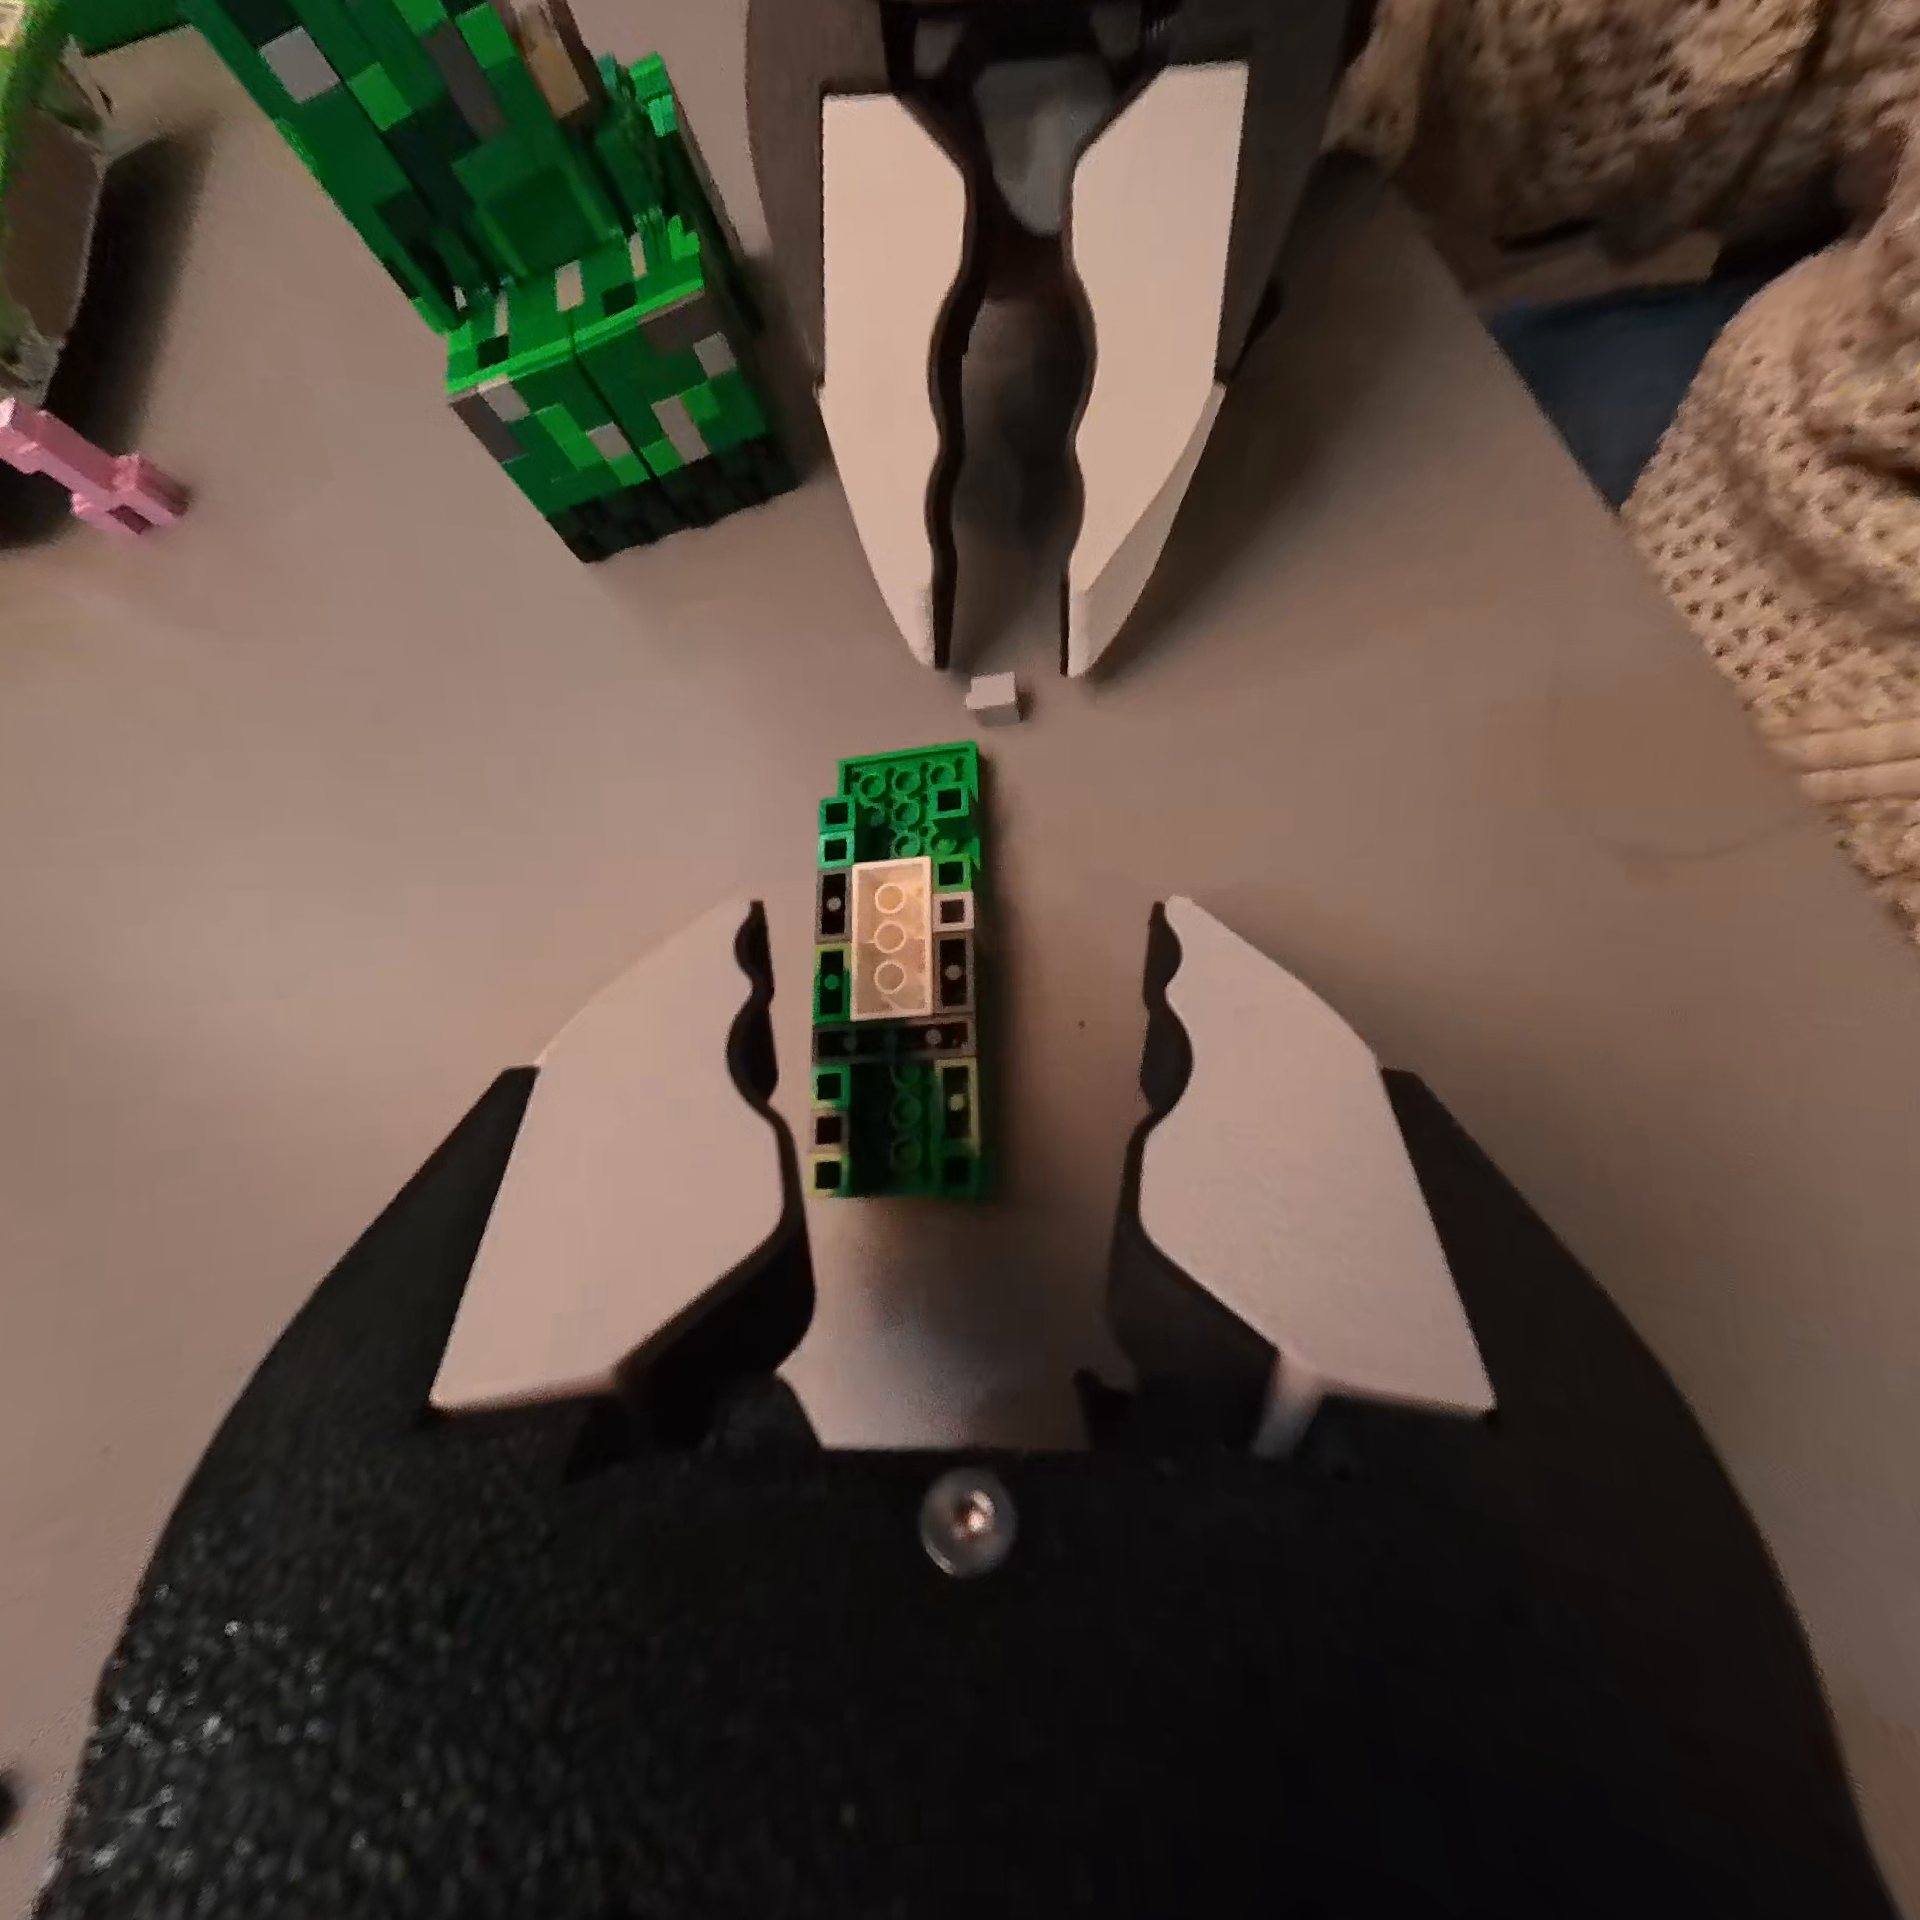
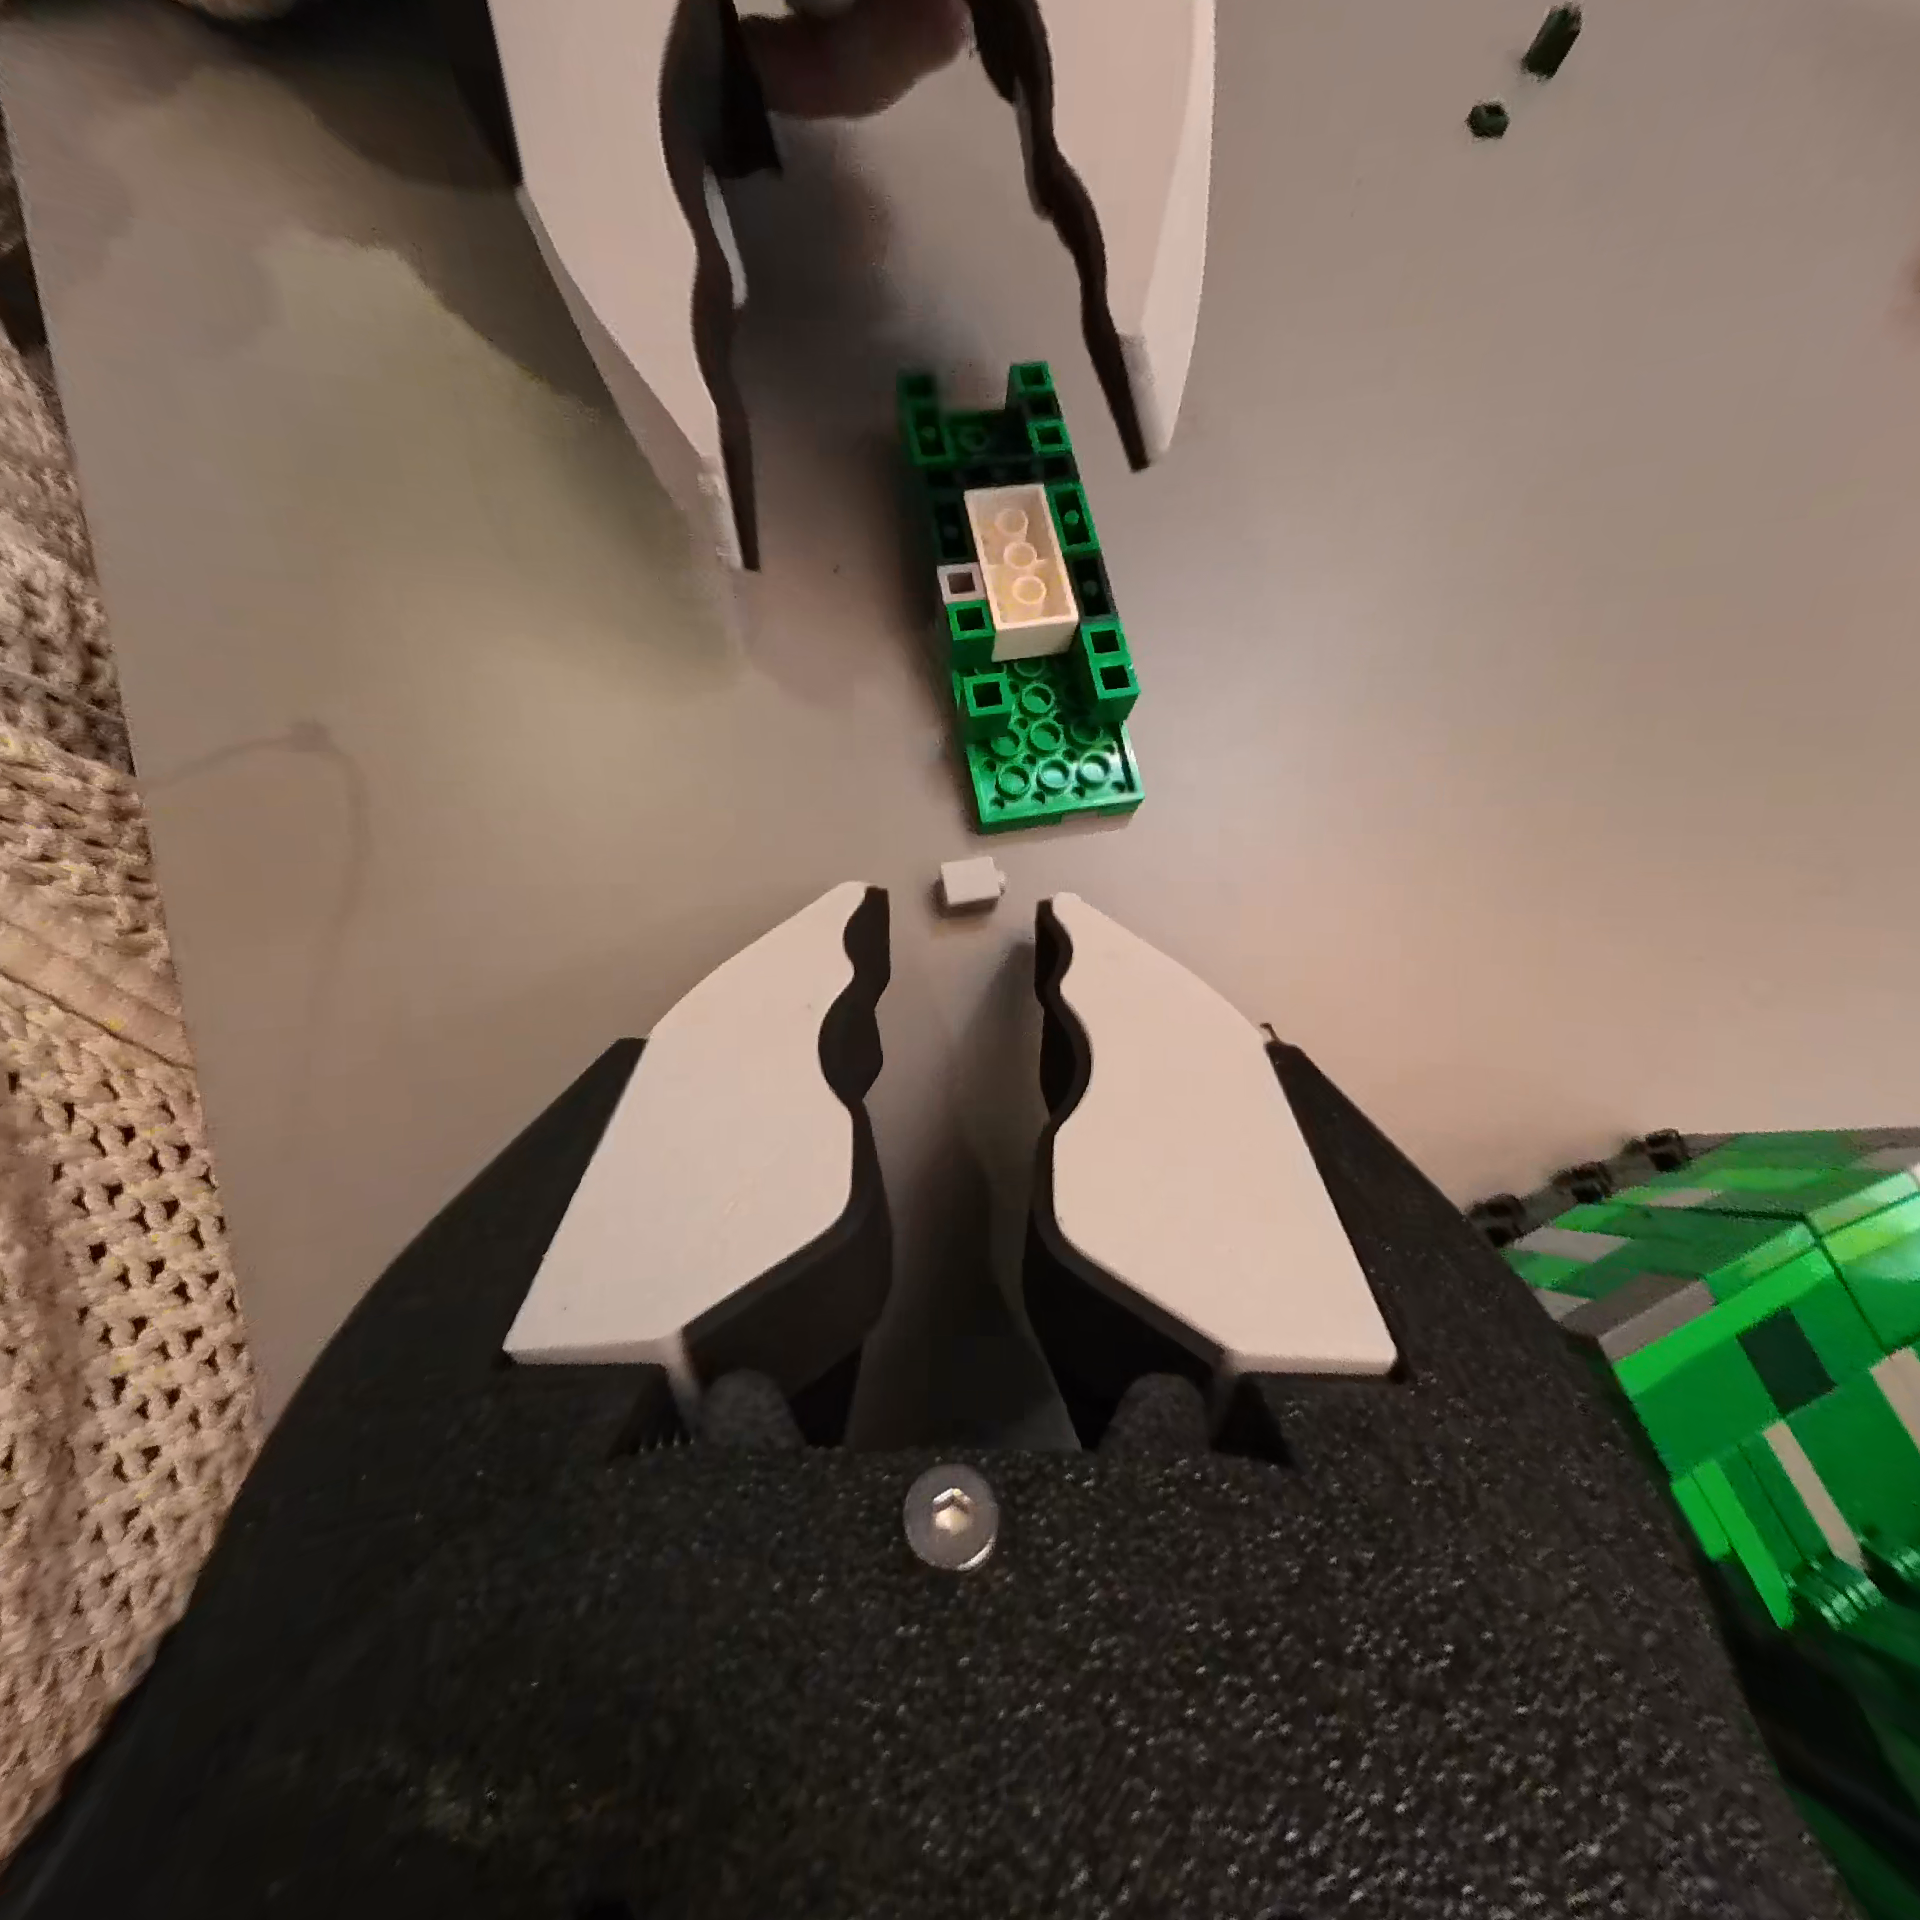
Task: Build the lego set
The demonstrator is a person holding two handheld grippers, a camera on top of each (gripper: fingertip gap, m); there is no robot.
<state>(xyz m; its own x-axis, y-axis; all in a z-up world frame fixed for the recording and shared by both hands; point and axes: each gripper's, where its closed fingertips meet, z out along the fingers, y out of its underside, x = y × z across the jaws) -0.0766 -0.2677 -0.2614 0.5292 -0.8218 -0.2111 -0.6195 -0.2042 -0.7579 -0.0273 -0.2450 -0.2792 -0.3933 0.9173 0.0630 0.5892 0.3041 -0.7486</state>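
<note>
While both grippers' fingers gape empty, the green assembly [image 1: 902, 977] lies lengthwise between them.

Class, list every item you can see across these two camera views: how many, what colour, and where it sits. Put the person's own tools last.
Table: one, grey, under everything.
Small sub-assembly: one, green with a cream brick on top, flat on the table between the two grippers.
Tiny piece: one, grey, loose just ahead of the right fingertips.
Tall figure: one, green and grey blocks, beside the right gripper.
Pink pieces: pink, at the left edge; count unclear.
Small dark pieces: two, far corner.
Knitted fabric: beige, off the table's edge.
Left gripper: open.
Right gripper: open.
</note>
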